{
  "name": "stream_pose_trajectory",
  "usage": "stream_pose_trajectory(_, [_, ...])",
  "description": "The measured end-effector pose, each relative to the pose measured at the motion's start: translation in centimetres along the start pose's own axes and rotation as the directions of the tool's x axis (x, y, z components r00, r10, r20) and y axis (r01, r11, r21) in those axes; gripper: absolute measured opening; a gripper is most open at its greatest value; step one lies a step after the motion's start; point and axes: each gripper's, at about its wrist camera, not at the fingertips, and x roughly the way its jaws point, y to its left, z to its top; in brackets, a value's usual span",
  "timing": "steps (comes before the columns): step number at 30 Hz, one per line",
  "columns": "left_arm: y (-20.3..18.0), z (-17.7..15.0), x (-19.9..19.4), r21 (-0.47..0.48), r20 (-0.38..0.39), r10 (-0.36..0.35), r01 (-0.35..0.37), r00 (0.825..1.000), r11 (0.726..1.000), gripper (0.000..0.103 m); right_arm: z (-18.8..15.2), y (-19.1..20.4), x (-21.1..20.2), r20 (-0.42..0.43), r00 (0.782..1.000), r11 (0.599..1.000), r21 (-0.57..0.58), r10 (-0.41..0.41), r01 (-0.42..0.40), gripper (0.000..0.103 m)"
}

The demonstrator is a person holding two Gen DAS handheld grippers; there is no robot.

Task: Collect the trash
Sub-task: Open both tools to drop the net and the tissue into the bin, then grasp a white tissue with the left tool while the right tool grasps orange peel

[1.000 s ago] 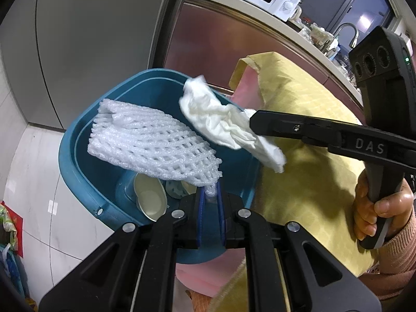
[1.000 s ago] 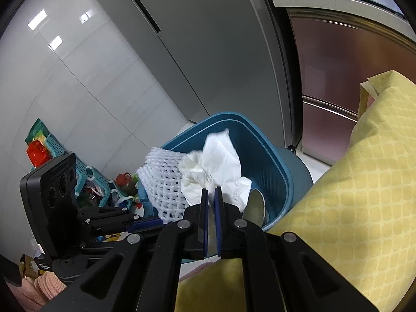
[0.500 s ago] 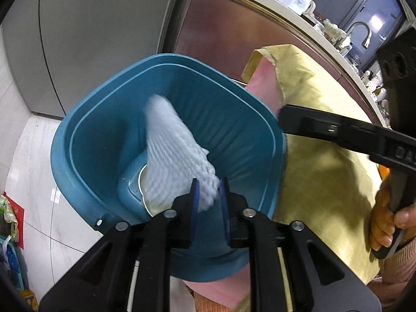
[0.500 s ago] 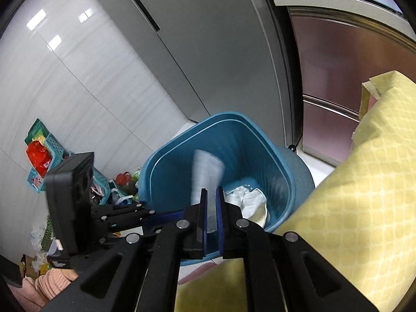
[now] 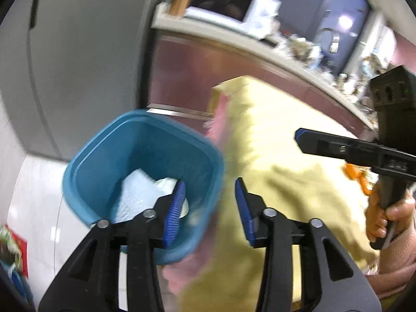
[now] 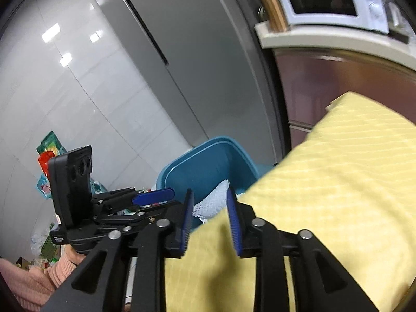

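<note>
No lettering could be read anywhere. My right claw (image 5: 299, 136) carried pale raised marking on its black arm, too blurred to make out. A small white label sat low on my left claw's (image 6: 156, 195) black body, its print too tiny to read. The microwave (image 6: 330, 0) showed no legible brand.

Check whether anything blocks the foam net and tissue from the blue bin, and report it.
Nothing visible does: the white foam net and tissue already lie inside the blue bin. The left gripper and right gripper are both open and empty, above the bin and the yellow tablecloth.
</note>
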Motion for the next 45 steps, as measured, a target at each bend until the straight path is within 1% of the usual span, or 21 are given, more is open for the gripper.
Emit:
stream_pose_trajectory(1, [-1.5, 0.1, -0.6, 0.029, 0.016, -0.037, 0.037, 0.999, 0.999, 0.048, -0.4, -0.3, -1.5, 0.023, 1.000, 1.000, -0.001, -0.012, 0.012, 0.031])
stream_pose_trajectory(3, [-3.2, 0.0, -1.3, 0.065, 0.026, -0.084, 0.082, 0.996, 0.994, 0.050, -0.9, -0.7, -3.5, 0.052, 0.998, 1.000, 0.001, -0.031, 0.031, 0.035])
stream_pose_trajectory(5, [-5.9, -0.3, -1.4, 0.107, 0.016, -0.161, 0.158, 0.987, 0.982, 0.052, -2.0, -1.6, -6.0, 0.080, 0.995, 0.998, 0.023, -0.057, 0.056, 0.037])
stream_pose_trajectory(6, [-7.3, -0.4, -1.2, 0.122, 0.001, -0.202, 0.201, 0.979, 0.972, 0.054, -2.7, -2.1, -7.2, 0.091, 0.993, 0.997, 0.036, -0.072, 0.069, 0.037])
stream_pose_trajectory(9, [-10.9, -1.1, -0.4, 0.170, -0.045, -0.278, 0.282, 0.960, 0.944, 0.054, -4.7, -3.6, -10.4, 0.124, 0.982, 0.988, 0.077, -0.139, 0.130, 0.038])
stream_pose_trajectory(11, [-13.6, -1.6, 0.5, 0.203, -0.084, -0.323, 0.333, 0.943, 0.921, 0.054, -6.1, -4.7, -12.5, 0.149, 0.970, 0.978, 0.114, -0.192, 0.176, 0.038])
stream_pose_trajectory(12, [-15.2, -1.9, 1.1, 0.218, -0.114, -0.355, 0.372, 0.928, 0.902, 0.055, -6.9, -5.3, -13.6, 0.160, 0.963, 0.971, 0.136, -0.217, 0.196, 0.038])
stream_pose_trajectory(15, [-18.6, -2.8, 2.2, 0.245, -0.167, -0.405, 0.436, 0.899, 0.866, 0.056, -8.9, -6.9, -16.1, 0.189, 0.945, 0.952, 0.202, -0.267, 0.229, 0.039])
stream_pose_trajectory(18, [-22.5, -3.8, 3.4, 0.280, -0.230, -0.445, 0.497, 0.865, 0.821, 0.058, -11.1, -8.8, -19.0, 0.213, 0.917, 0.920, 0.279, -0.338, 0.274, 0.039])
stream_pose_trajectory(20, [-24.7, -4.4, 4.1, 0.292, -0.258, -0.456, 0.519, 0.852, 0.804, 0.059, -12.2, -9.8, -20.6, 0.226, 0.903, 0.904, 0.319, -0.366, 0.287, 0.039])
stream_pose_trajectory(22, [-26.4, -4.9, 5.0, 0.291, -0.297, -0.473, 0.550, 0.830, 0.783, 0.061, -13.4, -10.9, -22.3, 0.238, 0.887, 0.885, 0.359, -0.395, 0.298, 0.039])
stream_pose_trajectory(24, [-28.0, -5.3, 6.2, 0.290, -0.328, -0.473, 0.563, 0.818, 0.774, 0.062, -14.6, -11.2, -23.1, 0.242, 0.878, 0.873, 0.379, -0.413, 0.306, 0.039])
stream_pose_trajectory(28, [-30.1, -5.6, 8.1, 0.285, -0.367, -0.455, 0.564, 0.811, 0.775, 0.064, -16.3, -12.5, -24.4, 0.249, 0.864, 0.853, 0.420, -0.437, 0.311, 0.039])
stream_pose_trajectory(31, [-31.7, -5.8, 9.2, 0.309, -0.382, -0.424, 0.546, 0.821, 0.779, 0.066, -17.2, -13.3, -25.0, 0.254, 0.857, 0.840, 0.448, -0.449, 0.307, 0.039])
stream_pose_trajectory(35, [-33.3, -5.8, 10.4, 0.332, -0.405, -0.395, 0.535, 0.825, 0.777, 0.066, -18.0, -14.1, -25.7, 0.257, 0.853, 0.829, 0.472, -0.455, 0.300, 0.039])
stream_pose_trajectory(38, [-34.0, -6.4, 10.7, 0.339, -0.427, -0.393, 0.548, 0.814, 0.765, 0.060, -18.3, -14.5, -25.7, 0.258, 0.853, 0.826, 0.481, -0.454, 0.294, 0.039])
stream_pose_trajectory(39, [-34.2, -6.6, 10.9, 0.338, -0.439, -0.392, 0.553, 0.808, 0.762, 0.054, -18.3, -14.6, -25.6, 0.258, 0.854, 0.827, 0.481, -0.452, 0.292, 0.039])
stream_pose_trajectory(41, [-34.4, -7.0, 11.1, 0.350, -0.436, -0.377, 0.540, 0.817, 0.765, 0.051, -18.4, -14.6, -25.5, 0.258, 0.856, 0.828, 0.481, -0.448, 0.289, 0.039])
stream_pose_trajectory(42, [-34.3, -7.1, 10.9, 0.354, -0.433, -0.374, 0.536, 0.820, 0.766, 0.046, -18.4, -14.6, -25.5, 0.258, 0.857, 0.829, 0.481, -0.446, 0.286, 0.039])
stream_pose_trajectory(43, [-34.2, -7.1, 10.9, 0.346, -0.438, -0.380, 0.543, 0.815, 0.765, 0.036, -18.4, -14.7, -25.3, 0.257, 0.859, 0.830, 0.481, -0.443, 0.283, 0.039])
stream_pose_trajectory(45, [-34.1, -7.1, 10.9, 0.329, -0.448, -0.391, 0.555, 0.804, 0.764, 0.030, -18.4, -14.8, -25.1, 0.257, 0.862, 0.832, 0.481, -0.436, 0.277, 0.039])
